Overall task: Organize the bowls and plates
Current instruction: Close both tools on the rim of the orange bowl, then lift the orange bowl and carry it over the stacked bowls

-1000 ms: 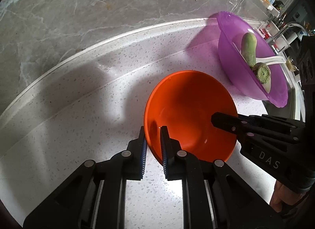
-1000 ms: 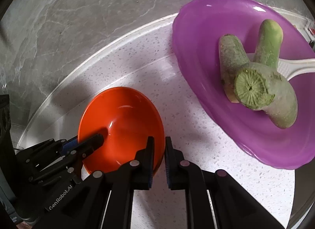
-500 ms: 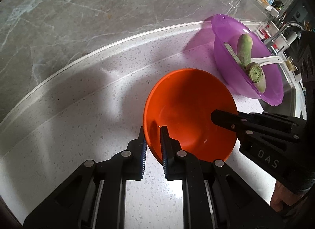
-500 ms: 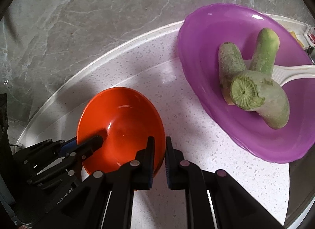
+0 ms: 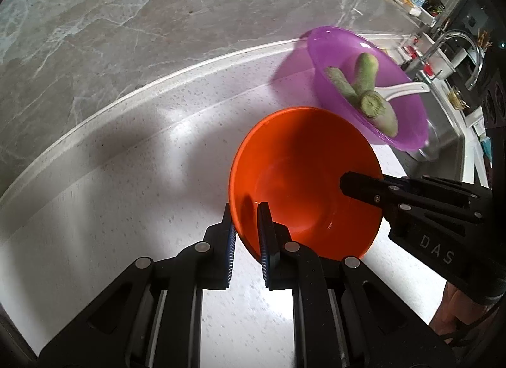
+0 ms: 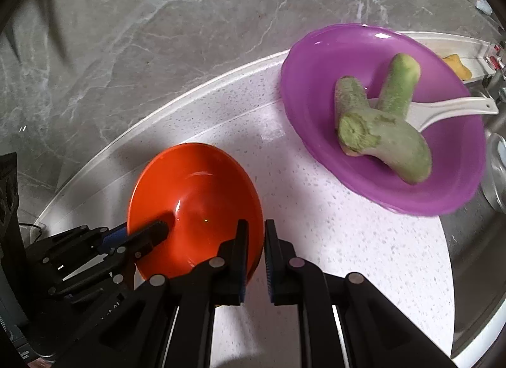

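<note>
Now both grippers, left gripper [image 5: 245, 209] and right gripper [image 6: 253, 225], are clamped on opposite rims of the orange bowl [image 5: 303, 178] near the purple bowl [image 5: 373, 83]; keep it level and both grips even above the tabletop [image 5: 126, 194].

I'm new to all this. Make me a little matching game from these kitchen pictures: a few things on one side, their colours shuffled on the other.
Things:
1. small bowl
2. big bowl
3. vegetable pieces
4. spoon

Colours:
a. green
b. white
c. orange
d. purple

Pairs: 1-c, 2-d, 3-a, 4-b
</note>
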Demonstrator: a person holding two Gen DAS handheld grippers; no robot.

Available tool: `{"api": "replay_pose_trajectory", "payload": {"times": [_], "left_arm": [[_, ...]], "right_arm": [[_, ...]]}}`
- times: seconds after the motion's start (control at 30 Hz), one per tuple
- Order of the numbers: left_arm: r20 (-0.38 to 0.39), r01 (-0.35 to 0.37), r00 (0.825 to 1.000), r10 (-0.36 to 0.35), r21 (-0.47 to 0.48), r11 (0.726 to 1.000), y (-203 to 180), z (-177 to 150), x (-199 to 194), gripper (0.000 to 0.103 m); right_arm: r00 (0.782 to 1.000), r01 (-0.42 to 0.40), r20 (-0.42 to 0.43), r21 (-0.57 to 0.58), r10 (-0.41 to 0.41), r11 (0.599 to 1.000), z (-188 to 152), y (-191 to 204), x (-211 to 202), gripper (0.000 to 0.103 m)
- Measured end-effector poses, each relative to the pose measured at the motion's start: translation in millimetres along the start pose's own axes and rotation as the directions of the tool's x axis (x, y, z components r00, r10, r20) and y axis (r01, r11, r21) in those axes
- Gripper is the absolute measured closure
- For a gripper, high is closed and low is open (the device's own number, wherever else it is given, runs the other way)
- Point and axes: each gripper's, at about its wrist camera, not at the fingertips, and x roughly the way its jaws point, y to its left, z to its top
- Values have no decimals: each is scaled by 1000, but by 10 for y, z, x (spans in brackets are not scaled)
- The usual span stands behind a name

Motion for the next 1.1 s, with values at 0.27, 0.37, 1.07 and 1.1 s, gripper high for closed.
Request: {"api": "replay_pose_trajectory", "payload": {"times": [0.27,0.37,1.07,1.1], "left_arm": [[19,7,1000,-8,14,1000,-174,-215,-260,92],[23,14,1000,-15,20,1000,-234,-301,-352,92],[-12,99,995,-98,86,991,-799,-1370,-788,92],[-18,103,995,-102,89,991,-827,-1430,-792,92]], "right_arm": [[1000,-7,13,-12,7,1000,-173,-11,-205,91],[1000,-12,17,-13,12,1000,-276,-44,-256,91],[1000,-7,-16,-8,7,1000,-1195,-303,-869,91],[1000,-5,-18,-7,5,1000,-1249,-322,-893,91]]}}
